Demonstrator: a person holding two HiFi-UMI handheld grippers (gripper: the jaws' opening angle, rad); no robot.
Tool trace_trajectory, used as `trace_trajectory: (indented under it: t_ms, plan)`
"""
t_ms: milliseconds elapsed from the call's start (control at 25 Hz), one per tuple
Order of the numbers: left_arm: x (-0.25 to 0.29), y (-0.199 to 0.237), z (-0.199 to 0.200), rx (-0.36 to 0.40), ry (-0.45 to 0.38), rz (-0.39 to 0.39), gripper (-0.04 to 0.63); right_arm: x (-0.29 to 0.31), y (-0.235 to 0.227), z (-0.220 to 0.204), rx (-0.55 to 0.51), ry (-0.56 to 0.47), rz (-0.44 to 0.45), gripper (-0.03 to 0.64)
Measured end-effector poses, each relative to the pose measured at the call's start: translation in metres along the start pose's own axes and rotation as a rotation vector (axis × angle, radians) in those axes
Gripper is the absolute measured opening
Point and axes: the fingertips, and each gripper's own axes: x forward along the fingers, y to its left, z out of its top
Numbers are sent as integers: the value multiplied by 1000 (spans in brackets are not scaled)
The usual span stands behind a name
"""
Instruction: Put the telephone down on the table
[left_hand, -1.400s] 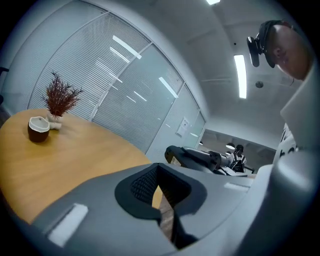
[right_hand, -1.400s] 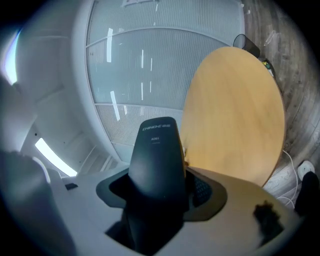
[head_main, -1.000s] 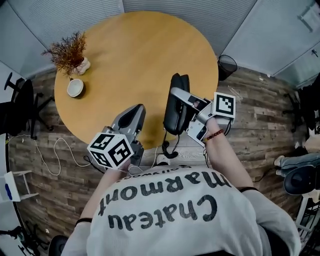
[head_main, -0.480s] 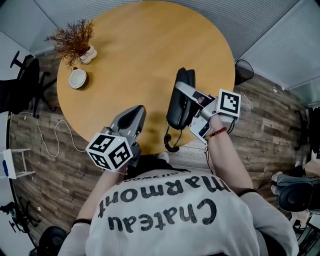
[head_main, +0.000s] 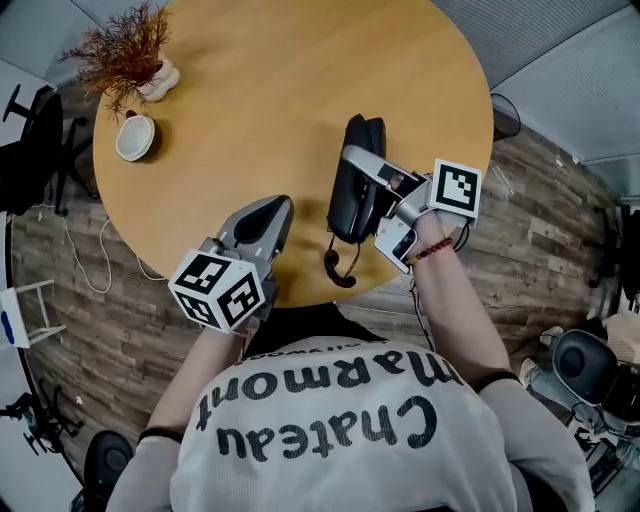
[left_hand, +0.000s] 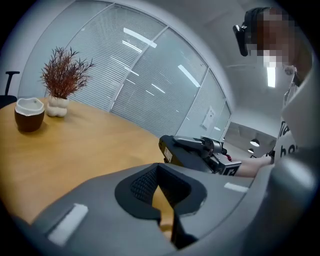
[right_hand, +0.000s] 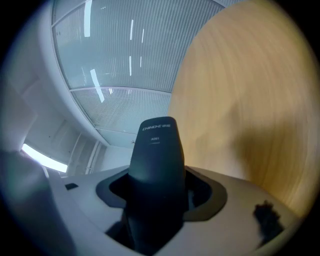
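Our right gripper (head_main: 358, 170) is clamped on the black telephone (head_main: 348, 205), jaws pinching its body from both sides; its own view shows the dark casing filling the gap between them. Compared with a second ago, the telephone now sits further in over the round wooden table (head_main: 270, 110). Then it straddled the near edge, and now its whole body lies above the wood, with only the coiled cord (head_main: 340, 265) trailing back toward the rim. Our view has also swung forward, so more of the tabletop is under us.

We judge the carry is nearly done and the lowering is what remains. The left gripper view shows the telephone low and close to the wood, but we cannot tell whether it touches yet.

Our left gripper (head_main: 268, 222) hovers over the near edge with its jaws pressed together on nothing, just left of the telephone and apart from it. The dried plant (head_main: 125, 50) and the small cup (head_main: 135, 137) stand well away at the far left, so the landing spot is free.
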Motion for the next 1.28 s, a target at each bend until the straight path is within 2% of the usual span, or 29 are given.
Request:
trace_trajectory:
  t_ms: [280, 360, 520, 760, 1000, 1280]
  plan:
    - [36, 35, -5, -41, 51, -54, 5, 35, -38, 14, 31, -9, -103, 296]
    - [43, 42, -2, -31, 59, -72, 5, 43, -45, 19, 27, -13, -132, 296]
    - [47, 28, -2, -10, 73, -113, 5, 33, -52, 20, 5, -31, -193, 296]
    - [55, 31, -10, 41, 131, -168, 5, 42, -65, 25, -14, -43, -275, 296]
    - [57, 26, -14, 61, 178, -208, 5, 47, -59, 29, -77, -30, -321, 296]
    - [54, 23, -15, 57, 197, -213, 5, 48, -57, 32, -232, 22, -455, 296]
